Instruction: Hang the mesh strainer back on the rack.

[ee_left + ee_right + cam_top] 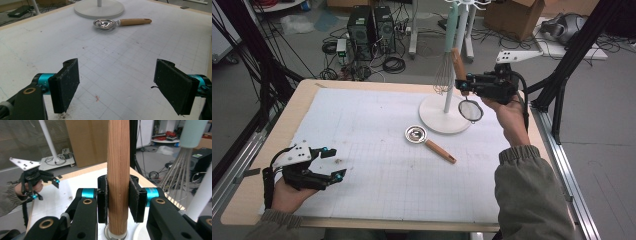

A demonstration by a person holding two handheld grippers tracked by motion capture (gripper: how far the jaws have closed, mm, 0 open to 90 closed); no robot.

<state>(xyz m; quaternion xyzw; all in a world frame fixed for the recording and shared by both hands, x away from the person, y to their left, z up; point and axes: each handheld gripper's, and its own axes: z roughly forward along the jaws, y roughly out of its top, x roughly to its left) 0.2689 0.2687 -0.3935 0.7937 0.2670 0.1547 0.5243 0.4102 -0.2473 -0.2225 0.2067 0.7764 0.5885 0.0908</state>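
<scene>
My right gripper [463,84] is shut on the wooden handle [118,165] of a small mesh strainer [471,110], held handle-up above the table beside the white stand's pole [447,95]. In the right gripper view both pads clamp the handle on either side. A wire whisk [442,76] with a pale teal handle hangs from the stand, just left of the strainer. A steel scoop with a wooden handle [427,141] lies on the mat in front of the stand's round base [434,120]. My left gripper [335,163] rests open at the near left, nothing between its pads [65,83].
A white gridded mat [377,165] covers most of the wooden table. Black frame struts [562,75] rise at the right edge and far left. Computer towers [372,30], cables and cardboard boxes stand on the floor beyond the table.
</scene>
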